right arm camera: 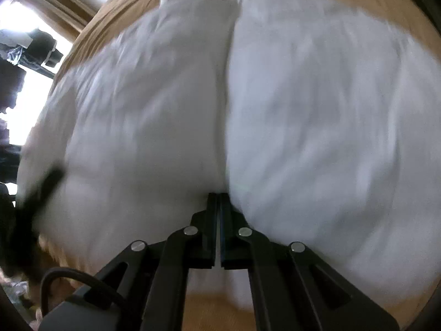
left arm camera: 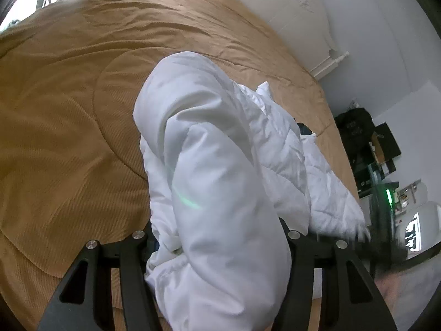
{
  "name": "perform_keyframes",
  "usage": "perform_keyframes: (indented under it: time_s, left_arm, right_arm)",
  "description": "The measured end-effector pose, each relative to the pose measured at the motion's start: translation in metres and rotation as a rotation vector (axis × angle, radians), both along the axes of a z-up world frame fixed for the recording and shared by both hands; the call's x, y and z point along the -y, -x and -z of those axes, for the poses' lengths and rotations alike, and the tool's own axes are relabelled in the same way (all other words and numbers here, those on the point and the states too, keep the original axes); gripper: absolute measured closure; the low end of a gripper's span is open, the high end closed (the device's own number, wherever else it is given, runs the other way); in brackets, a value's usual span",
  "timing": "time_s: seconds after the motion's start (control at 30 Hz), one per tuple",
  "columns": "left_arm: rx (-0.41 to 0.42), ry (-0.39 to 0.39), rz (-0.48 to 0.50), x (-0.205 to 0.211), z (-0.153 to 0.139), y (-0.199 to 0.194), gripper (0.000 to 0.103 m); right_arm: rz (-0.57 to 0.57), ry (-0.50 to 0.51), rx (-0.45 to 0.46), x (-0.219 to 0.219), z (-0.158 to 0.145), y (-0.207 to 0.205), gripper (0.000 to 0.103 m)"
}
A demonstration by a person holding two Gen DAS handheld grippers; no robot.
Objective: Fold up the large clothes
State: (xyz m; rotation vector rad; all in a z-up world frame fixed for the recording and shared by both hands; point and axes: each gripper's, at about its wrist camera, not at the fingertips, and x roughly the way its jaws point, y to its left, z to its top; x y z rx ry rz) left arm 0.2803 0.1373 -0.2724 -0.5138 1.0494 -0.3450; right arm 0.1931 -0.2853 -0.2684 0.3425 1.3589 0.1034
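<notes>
A white padded jacket [left arm camera: 220,143] lies bunched on a tan bedspread [left arm camera: 69,110]. In the left wrist view a thick roll of it rises between my left gripper's [left arm camera: 217,231] jaws, which stand half apart and press on its sides; the fingertips are buried in the cloth. In the right wrist view, which is blurred, the jacket [right arm camera: 317,110] fills the picture. My right gripper [right arm camera: 219,197] is shut, its tips against the crease down the jacket's middle; I cannot tell whether cloth is pinched there. That gripper also appears as a dark blur [left arm camera: 380,237] at the jacket's right edge.
A white headboard [left arm camera: 289,13] and wall bound the bed's far side. Dark boxes and clutter [left arm camera: 369,149] stand beyond the bed's right corner. A bright window [right arm camera: 24,55] with curtains is at the left in the right wrist view. A cable [right arm camera: 71,281] loops by the right gripper's base.
</notes>
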Motion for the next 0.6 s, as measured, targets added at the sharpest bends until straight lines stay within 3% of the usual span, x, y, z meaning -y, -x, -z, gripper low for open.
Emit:
perform_keyframes:
  time_s: [0.07,0.2,0.33,0.43,0.5,0.6]
  left_arm:
    - [0.017,-0.012,0.011,0.003,-0.004,0.0,0.048]
    - [0.044,-0.041,0.028,0.009,-0.009,0.002,0.048]
    - [0.04,-0.043,0.027,0.005,-0.008,0.002,0.048]
    - [0.03,-0.039,0.028,0.005,-0.01,0.003,0.048]
    - [0.029,-0.039,0.029,0.005,-0.012,0.003,0.048]
    - [0.044,-0.055,0.035,0.008,-0.019,0.003,0.049]
  right_arm:
    - [0.037,-0.04,-0.007,0.009,0.006,-0.039,0.103]
    - [0.097,-0.01,0.06,0.022,0.008,-0.103,0.103]
    - [0.095,-0.043,0.067,0.027,0.023,-0.133,0.103]
    - [0.108,-0.072,0.055,0.031,0.005,-0.102,0.103]
    - [0.095,-0.091,0.047,0.026,-0.009,-0.061,0.1]
    - [0.076,-0.155,-0.042,0.03,-0.013,0.021,0.098]
